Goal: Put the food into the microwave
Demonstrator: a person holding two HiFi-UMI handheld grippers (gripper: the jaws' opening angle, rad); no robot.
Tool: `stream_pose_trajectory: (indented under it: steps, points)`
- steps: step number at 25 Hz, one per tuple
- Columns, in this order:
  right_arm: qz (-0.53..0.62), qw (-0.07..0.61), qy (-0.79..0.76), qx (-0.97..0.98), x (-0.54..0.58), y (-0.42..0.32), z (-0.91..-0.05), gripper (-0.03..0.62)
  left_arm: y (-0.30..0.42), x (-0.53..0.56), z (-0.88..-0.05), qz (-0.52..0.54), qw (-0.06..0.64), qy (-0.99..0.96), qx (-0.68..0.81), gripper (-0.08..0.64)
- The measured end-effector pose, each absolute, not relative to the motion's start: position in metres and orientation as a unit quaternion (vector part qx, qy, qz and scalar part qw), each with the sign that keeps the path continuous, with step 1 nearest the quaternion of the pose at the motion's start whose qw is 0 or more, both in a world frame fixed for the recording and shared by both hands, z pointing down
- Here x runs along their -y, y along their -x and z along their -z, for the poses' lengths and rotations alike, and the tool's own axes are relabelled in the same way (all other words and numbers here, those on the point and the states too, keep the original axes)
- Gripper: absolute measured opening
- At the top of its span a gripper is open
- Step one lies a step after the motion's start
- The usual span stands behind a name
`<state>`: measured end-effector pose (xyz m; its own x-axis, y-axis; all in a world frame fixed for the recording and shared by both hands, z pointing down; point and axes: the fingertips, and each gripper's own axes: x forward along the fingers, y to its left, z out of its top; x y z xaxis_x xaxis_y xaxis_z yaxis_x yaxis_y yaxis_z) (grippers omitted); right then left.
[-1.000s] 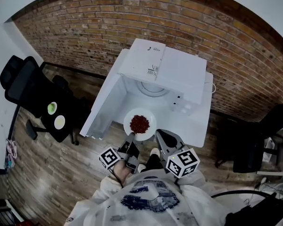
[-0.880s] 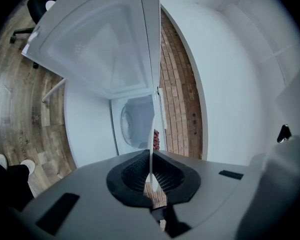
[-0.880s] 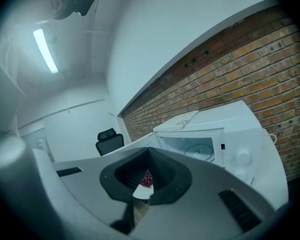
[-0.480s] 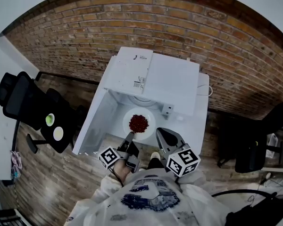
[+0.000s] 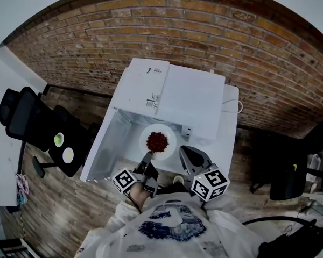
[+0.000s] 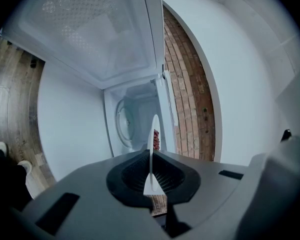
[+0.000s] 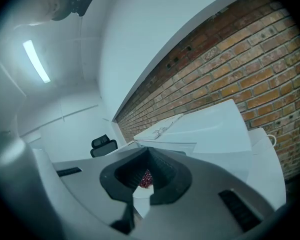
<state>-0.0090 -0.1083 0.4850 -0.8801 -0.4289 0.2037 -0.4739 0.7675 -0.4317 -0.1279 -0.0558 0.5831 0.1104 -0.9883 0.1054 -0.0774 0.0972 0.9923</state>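
Both the left gripper (image 5: 148, 157) and the right gripper (image 5: 183, 151), at lower centre of the head view, clamp the near rim of the white plate (image 5: 171, 137), whose red food (image 5: 157, 141) sits just beyond their tips in the mouth of the open microwave (image 5: 196, 98).

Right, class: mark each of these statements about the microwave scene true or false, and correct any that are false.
1. The door of the microwave stands open. True.
2. The left gripper grips the plate by its rim. True.
3. The food on the plate is green. False: it is red.
4. The plate lies on top of the microwave. False: it is held up at the microwave's open front, below the top.
5. A brick wall stands behind the microwave. True.
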Motion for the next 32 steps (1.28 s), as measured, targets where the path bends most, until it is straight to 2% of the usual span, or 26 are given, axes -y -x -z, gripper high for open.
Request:
stream_pose_trajectory:
  steps: [14, 22, 26, 32]
  points:
    - [-0.252, 0.044, -0.275, 0.927, 0.124, 0.017, -0.49, 0.014, 0.141, 0.085, -0.594, 0.402, 0.555, -0.533, 0.496, 0.017]
    - [-0.25, 0.053, -0.315, 0.914, 0.125, 0.035, -0.494, 0.014, 0.155, 0.1, -0.612, 0.384, 0.586, -0.542, 0.465, 0.017]
    - [-0.249, 0.056, -0.339, 0.906, 0.125, 0.042, -0.494, 0.014, 0.165, 0.103, -0.629, 0.343, 0.597, -0.551, 0.471, 0.017]
    - [-0.242, 0.06, -0.368, 0.896, 0.125, 0.053, -0.493, 0.014, 0.169, 0.118, -0.633, 0.345, 0.614, -0.561, 0.435, 0.017]
